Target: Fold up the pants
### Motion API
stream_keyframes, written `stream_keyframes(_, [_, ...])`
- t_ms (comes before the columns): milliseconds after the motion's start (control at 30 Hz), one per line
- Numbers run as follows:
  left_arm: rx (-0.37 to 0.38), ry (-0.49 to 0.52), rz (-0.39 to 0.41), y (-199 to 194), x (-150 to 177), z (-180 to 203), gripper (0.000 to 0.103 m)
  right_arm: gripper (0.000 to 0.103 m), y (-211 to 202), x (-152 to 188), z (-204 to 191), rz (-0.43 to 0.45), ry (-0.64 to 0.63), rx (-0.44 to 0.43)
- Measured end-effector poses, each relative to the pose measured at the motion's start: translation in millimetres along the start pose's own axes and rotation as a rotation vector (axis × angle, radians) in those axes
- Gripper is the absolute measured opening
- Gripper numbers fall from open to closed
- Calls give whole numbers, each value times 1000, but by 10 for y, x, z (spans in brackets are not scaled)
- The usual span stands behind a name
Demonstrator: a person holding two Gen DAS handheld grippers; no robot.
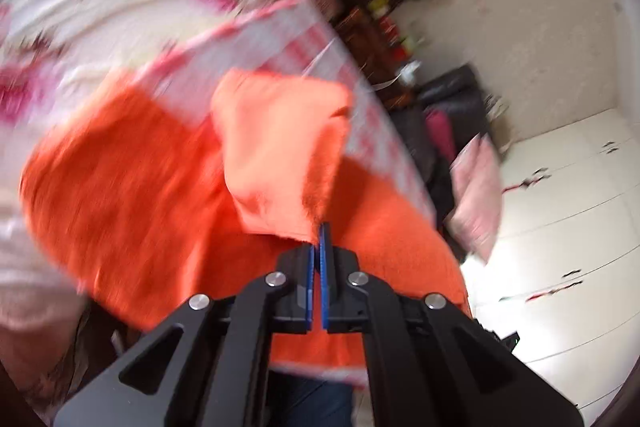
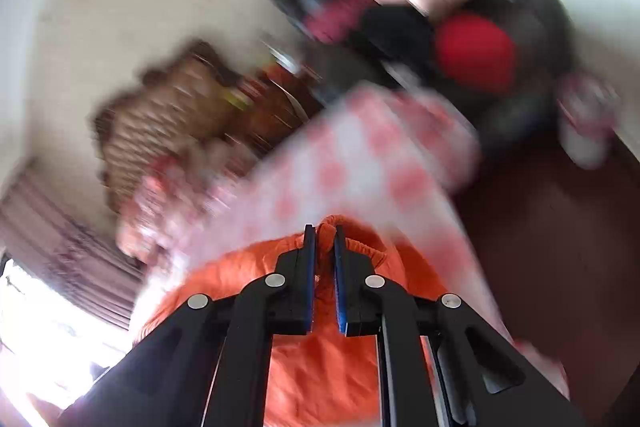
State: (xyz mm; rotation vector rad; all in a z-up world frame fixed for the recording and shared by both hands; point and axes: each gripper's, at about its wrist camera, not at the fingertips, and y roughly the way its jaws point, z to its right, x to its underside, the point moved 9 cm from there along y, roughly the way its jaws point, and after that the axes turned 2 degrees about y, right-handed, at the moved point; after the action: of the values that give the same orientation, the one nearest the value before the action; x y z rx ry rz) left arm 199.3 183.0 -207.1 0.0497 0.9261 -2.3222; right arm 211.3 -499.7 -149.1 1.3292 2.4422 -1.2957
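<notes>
Orange fleece pants [image 1: 132,187] fill the lower centre of both blurred views, lying over a pink-and-white patterned bedsheet [image 1: 120,39]. Low in its frame, the left gripper [image 1: 320,247] points forward and down, jaws pressed together on a pant edge that stands up as a flap. Equally tilted, the right gripper [image 2: 325,239] pinches a bunched fold of the pants between its blue pads [image 2: 340,279].

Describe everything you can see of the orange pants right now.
The orange pants look like soft, fuzzy fleece, bright orange, blurred in both views. They lie spread on a pink patterned bedspread, partly lifted. The left gripper is shut on a paler flap's edge; the right gripper is shut on a bunched, gathered edge that looks like the waistband.
</notes>
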Motion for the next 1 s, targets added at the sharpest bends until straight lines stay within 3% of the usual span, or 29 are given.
stream_keyframes(100, [-71, -90, -69, 128, 314, -478, 1, 11, 252, 431, 684, -128, 145, 93])
stream_keyframes(167, [-60, -99, -70, 146, 277, -471, 1, 11, 310, 491, 730, -159, 175, 88])
stream_keyframes(233, [-59, -36, -52, 159, 99, -252, 1, 10, 308, 349, 561, -156, 152, 71])
stream_keyframes(333, [-39, 67, 2, 159, -335, 211, 1, 10, 347, -127, 81, -137, 158, 19])
stream_keyframes(500, [-2, 112, 114, 154, -1125, 900, 1, 10, 660, -1328, -991, -12, 0, -100])
stream_keyframes(567, [3, 94, 116, 231, -1294, 989, 1, 11, 773, -1606, -1124, 70, -105, -69])
stream_keyframes(600, [1, 90, 105, 287, -1323, 995, 1, 11, 871, -1644, -1111, 65, -103, -78])
stream_keyframes(667, [-10, 100, 52, 457, -1270, 946, 1, 11, 1127, -1575, -924, -11, -49, -71])
stream_keyframes(800, [-44, 80, -44, 722, -1056, 689, 1, 11, 1487, -1228, -392, -103, -39, 58])
stream_keyframes(900, [-46, 106, -73, 745, -884, 609, 1, 11, 1448, -1019, -102, -122, 5, 49])
stream_keyframes(1000, [-16, 182, -56, 467, -725, 751, 1, 11, 1171, -926, -214, -100, -47, 13])
